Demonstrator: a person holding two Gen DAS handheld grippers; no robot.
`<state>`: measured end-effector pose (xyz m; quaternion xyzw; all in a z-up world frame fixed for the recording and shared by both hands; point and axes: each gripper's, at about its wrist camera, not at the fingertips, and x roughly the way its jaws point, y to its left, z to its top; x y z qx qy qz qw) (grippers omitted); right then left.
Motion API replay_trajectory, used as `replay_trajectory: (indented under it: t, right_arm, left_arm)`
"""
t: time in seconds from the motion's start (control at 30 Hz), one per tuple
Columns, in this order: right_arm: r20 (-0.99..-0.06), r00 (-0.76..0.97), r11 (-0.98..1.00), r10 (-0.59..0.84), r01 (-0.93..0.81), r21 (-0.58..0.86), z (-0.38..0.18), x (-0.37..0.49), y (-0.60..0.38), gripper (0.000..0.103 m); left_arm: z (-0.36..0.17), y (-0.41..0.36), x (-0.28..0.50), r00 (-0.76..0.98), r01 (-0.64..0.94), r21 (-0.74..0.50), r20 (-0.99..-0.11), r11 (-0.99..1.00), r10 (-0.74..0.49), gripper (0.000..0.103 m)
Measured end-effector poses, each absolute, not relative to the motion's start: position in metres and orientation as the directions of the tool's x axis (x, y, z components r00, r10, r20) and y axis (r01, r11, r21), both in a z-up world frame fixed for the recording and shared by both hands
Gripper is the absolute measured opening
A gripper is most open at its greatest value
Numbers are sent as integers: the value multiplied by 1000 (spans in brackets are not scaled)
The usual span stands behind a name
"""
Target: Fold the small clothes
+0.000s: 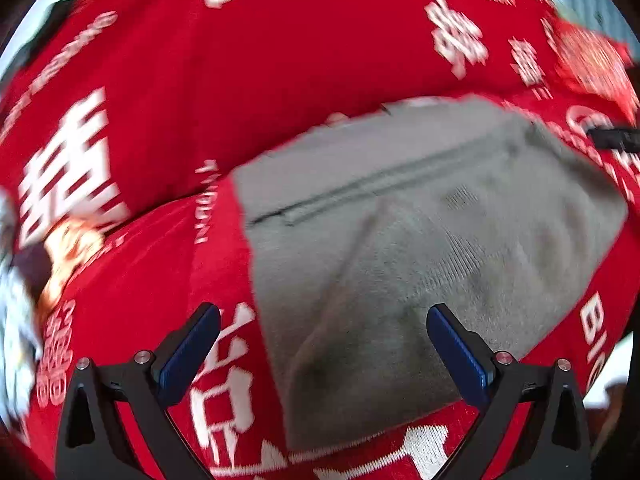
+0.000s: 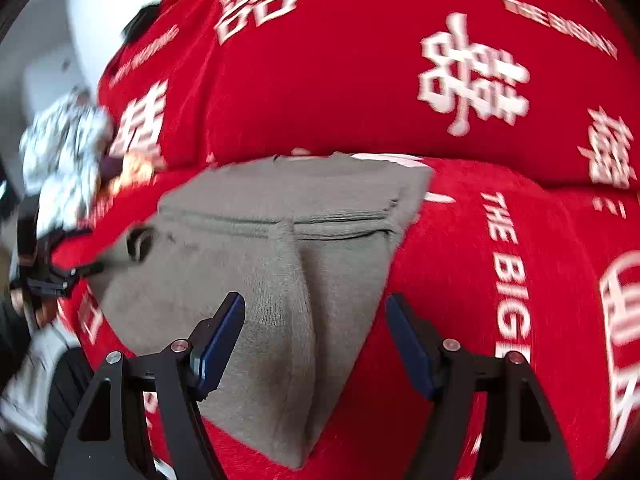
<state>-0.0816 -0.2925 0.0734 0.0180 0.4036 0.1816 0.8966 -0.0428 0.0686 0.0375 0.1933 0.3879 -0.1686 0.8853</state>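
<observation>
Your left gripper (image 1: 323,350) & right gripper (image 2: 315,340): both wide open, empty, w/ grey shorts (image 2: 280,264) lying flat under/between fingers on red cloth (image 2: 360,92).

The folded garment (image 2: 280,280) lies on the printed cloth (image 2: 360,100), a crumpled patterned bundle (image 2: 64,152) off to its left.

I'm seeing grey briefs (image 2: 280,280) in matt ribbed knit, lying on a plush red velvety blanket (image 2: 360,92); my left gripper (image 1: 323,344) is showing matt black plastic, blue rubbery pads (image 1: 460,352), shiny metal screws.
</observation>
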Motion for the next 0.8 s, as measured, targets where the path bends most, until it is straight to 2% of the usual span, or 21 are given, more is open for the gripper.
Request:
replay_trajectory:
  t: [0.23,0.3,0.33,0.37,0.43,0.47,0.53,0.63,0.8]
  right_arm:
    - [-759,520,904,391,-371,212,53,-37,-262,75]
    - [-774,492,898,397,-384,217,46,-29,-253,63]
    - [-787,469,894,400,-390,222,41,-25,-250,36]
    - [-797,455,893,398,-390,224,38,-24,-248,18]
    - [-800,457,897,388,-385,215,35,-25,-246,9]
    - [-794,463,895,395,-388,219,37,-27,-247,8]
    - [-779,477,896,408,-375,239,42,-28,-250,7]
    - [-727,518,889,449,-341,306,58,-32,-262,7]
    - [-681,575,891,453,-312,329,80,-38,-268,6]
  left_arm:
    - [28,52,0,537,519,110,-813,847,-224,103]
    - [23,51,11,495,529,57,-831,847,-253,103]
    - [20,51,12,485,535,38,-832,844,-270,91]
    - [20,50,12,476,543,21,-831,839,-287,62]
    - [21,53,14,422,559,-65,-836,827,-350,31]
    - [21,51,13,412,561,-80,-836,824,-362,19]
    - [24,50,12,423,556,-73,-833,828,-358,13]
    - [33,60,12,429,530,-133,-810,838,-400,12]
    - [57,78,11,488,440,-219,-755,871,-437,11]
